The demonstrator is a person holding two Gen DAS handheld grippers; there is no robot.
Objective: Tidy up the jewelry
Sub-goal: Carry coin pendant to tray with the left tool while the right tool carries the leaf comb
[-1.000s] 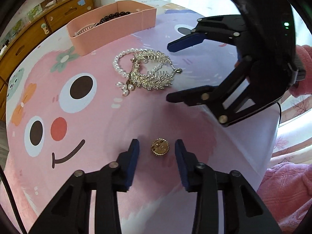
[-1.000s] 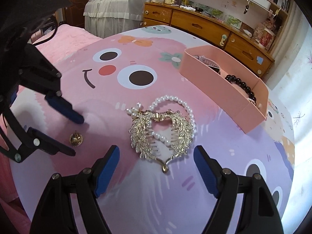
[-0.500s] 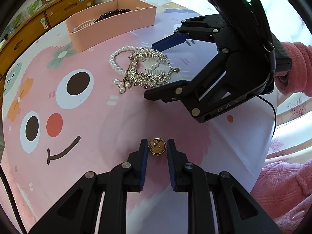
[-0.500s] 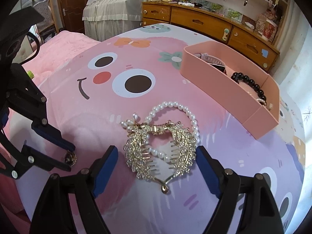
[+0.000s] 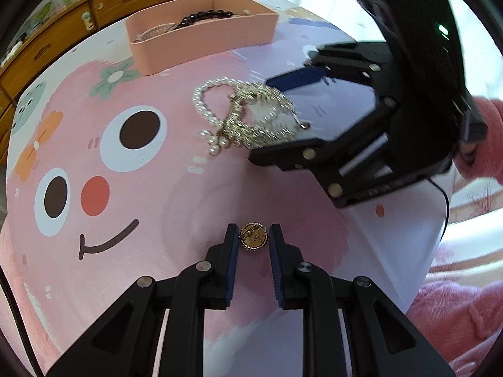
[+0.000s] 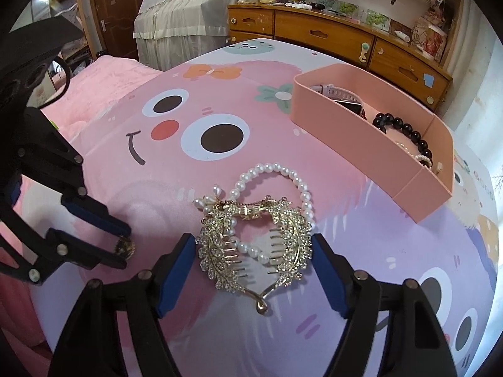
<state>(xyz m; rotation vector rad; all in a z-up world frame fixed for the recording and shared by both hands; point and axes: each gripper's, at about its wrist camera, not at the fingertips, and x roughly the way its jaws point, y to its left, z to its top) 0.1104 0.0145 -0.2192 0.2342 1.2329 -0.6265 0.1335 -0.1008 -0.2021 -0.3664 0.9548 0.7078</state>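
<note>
A small round gold brooch (image 5: 254,236) sits between the blue pads of my left gripper (image 5: 253,235), which is shut on it just over the pink cartoon-face tablecloth; it also shows in the right wrist view (image 6: 124,247). A gold rhinestone hair comb (image 6: 256,245) lies on a white pearl bracelet (image 6: 273,169) in the middle of the table. My right gripper (image 6: 251,253) is open, with one pad on each side of the comb. In the left wrist view the comb (image 5: 262,119) and pearl bracelet (image 5: 206,106) lie beside the right gripper (image 5: 283,119).
A pink tray (image 6: 361,154) at the back right holds a black bead bracelet (image 6: 400,132), a watch and other pieces; it also shows in the left wrist view (image 5: 204,44). Wooden drawers (image 6: 339,37) and a bed stand beyond the table.
My left gripper closed from wide open onto the gold brooch. My right gripper moved forward so its open fingers now flank the hair comb.
</note>
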